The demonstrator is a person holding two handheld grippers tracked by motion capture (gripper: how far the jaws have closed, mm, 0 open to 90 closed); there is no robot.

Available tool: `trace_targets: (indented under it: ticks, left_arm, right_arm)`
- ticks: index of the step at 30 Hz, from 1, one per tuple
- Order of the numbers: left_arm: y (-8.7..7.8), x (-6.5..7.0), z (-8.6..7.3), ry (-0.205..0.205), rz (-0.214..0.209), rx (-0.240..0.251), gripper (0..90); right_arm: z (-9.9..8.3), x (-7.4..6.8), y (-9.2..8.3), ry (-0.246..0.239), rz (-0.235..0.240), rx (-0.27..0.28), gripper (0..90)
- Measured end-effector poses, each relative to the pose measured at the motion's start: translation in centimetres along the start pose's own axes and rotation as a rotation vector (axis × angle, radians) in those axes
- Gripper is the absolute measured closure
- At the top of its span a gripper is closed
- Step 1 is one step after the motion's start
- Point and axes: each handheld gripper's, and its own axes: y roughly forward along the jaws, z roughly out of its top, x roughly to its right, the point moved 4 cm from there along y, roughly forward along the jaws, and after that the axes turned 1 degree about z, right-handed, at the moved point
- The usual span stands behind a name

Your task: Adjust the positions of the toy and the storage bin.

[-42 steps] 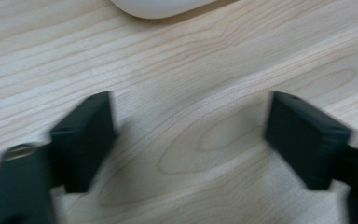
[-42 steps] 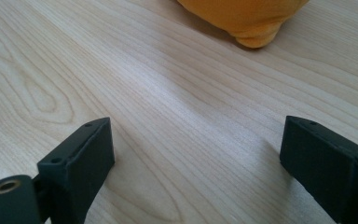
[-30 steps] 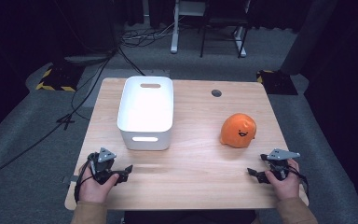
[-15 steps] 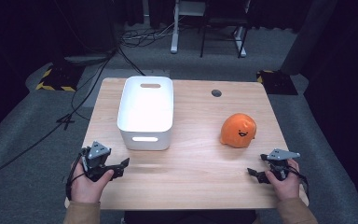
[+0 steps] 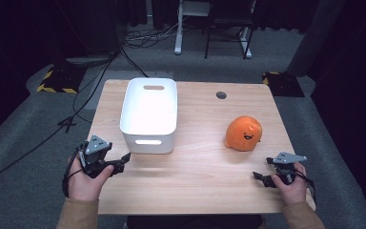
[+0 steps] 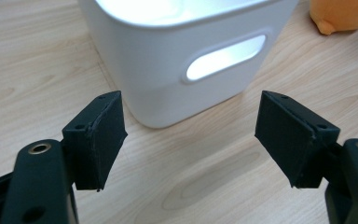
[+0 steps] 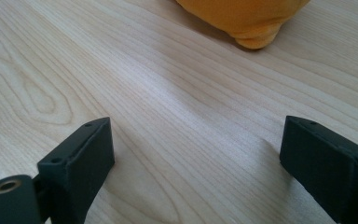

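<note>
A white bin [image 5: 147, 136] with handle slots stands on the left half of the wooden table [image 5: 205, 167]. An orange plush toy [image 5: 243, 133] with a smiling face sits to the right of it. My left gripper [image 5: 123, 160] hovers just before the bin's near wall [image 6: 168, 70], pointing at it. Its jaws have just been closing and stand open with nothing between them [image 6: 189, 140]. My right gripper [image 5: 261, 177] rests near the front right corner, open and empty [image 7: 196, 163], with the toy [image 7: 242, 18] a little way beyond it.
A dark round grommet [image 5: 221, 95] sits in the table's far right part. Cables [image 5: 90, 95] run over the grey floor to the left. Desk and chair legs [image 5: 209, 43] stand behind the table, and striped floor markers [image 5: 55, 88] lie at either side.
My left hand has risen off the table with its gripper, and the jaws look narrower than before. The right hand, the bin and the toy have not moved.
</note>
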Motion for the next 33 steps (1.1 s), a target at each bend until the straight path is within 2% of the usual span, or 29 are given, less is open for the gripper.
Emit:
trace_targets:
  ticks: [5, 9, 13, 16, 21, 24, 26, 33]
  left_arm:
    - [0.1, -0.5, 1.5, 0.013, 0.016, 0.009, 24.3]
    - [0.4, -1.3, 2.9, -0.018, 0.018, 0.038, 24.1]
    - [0.8, -2.0, 3.6, -0.036, 0.014, 0.057, 25.4]
    - [2.0, -3.0, 4.3, -0.037, 0.029, 0.054, 26.0]
    - [3.6, -3.9, 4.8, -0.037, 0.033, 0.064, 26.5]
    - [5.2, -4.8, 4.7, -0.034, 0.055, 0.047, 26.7]
    - [5.9, -5.0, 4.7, -0.054, 0.041, 0.053, 27.1]
    - [7.5, -5.0, 4.8, -0.043, 0.013, 0.058, 27.7]
  right_arm:
    - [0.0, 0.0, 0.0, 0.0, 0.0, 0.0, 10.2]
    - [0.0, 0.0, 0.0, 0.0, 0.001, 0.0, 10.2]
    - [0.0, 0.0, 0.0, 0.0, 0.0, 0.0, 10.1]
    - [0.0, 0.0, 0.0, 0.0, 0.0, 0.0, 10.1]
    - [0.0, 0.0, 0.0, 0.0, 0.0, 0.0, 10.1]
    - [0.0, 0.0, 0.0, 0.0, 0.0, 0.0, 10.1]
    - [0.0, 0.0, 0.0, 0.0, 0.001, 0.0, 10.1]
    - [0.0, 0.0, 0.0, 0.0, 0.0, 0.0, 10.1]
